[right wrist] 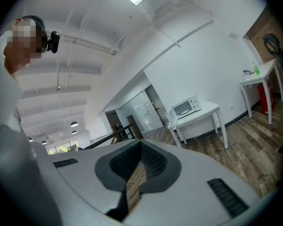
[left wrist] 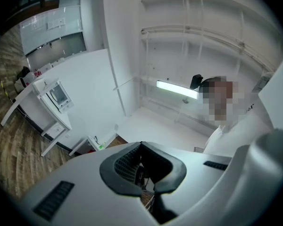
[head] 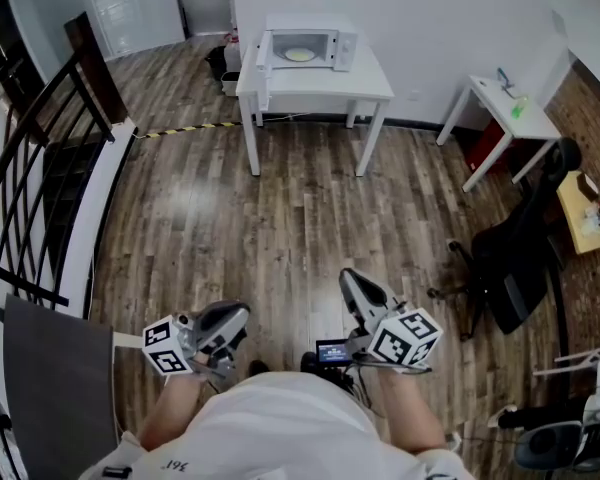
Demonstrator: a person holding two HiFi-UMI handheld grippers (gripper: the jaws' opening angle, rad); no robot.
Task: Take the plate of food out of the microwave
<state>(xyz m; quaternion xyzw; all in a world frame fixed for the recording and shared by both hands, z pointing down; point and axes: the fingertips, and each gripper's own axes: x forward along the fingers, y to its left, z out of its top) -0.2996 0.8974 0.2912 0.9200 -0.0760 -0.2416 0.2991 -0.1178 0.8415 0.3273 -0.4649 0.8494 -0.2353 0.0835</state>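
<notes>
A white microwave (head: 305, 48) stands far ahead on a white table (head: 315, 86) against the wall. Its door (head: 263, 68) hangs open to the left. Inside it lies a plate of yellowish food (head: 300, 55). Both grippers are held close to the person's body, several steps of wooden floor away from the table. My left gripper (head: 240, 315) is shut with nothing in it, and so is my right gripper (head: 350, 278). The microwave (right wrist: 186, 107) shows small in the right gripper view, beyond the shut gripper (right wrist: 140, 146). The left gripper view points upward past its shut gripper (left wrist: 141, 147), with the microwave (left wrist: 56, 95) at the left.
A black stair railing (head: 40, 168) runs along the left. A black office chair (head: 515, 258) and a small white side table (head: 505, 103) stand to the right. Yellow-black tape (head: 185, 128) lies on the floor left of the microwave table, and a dark bin (head: 218, 60) sits behind it.
</notes>
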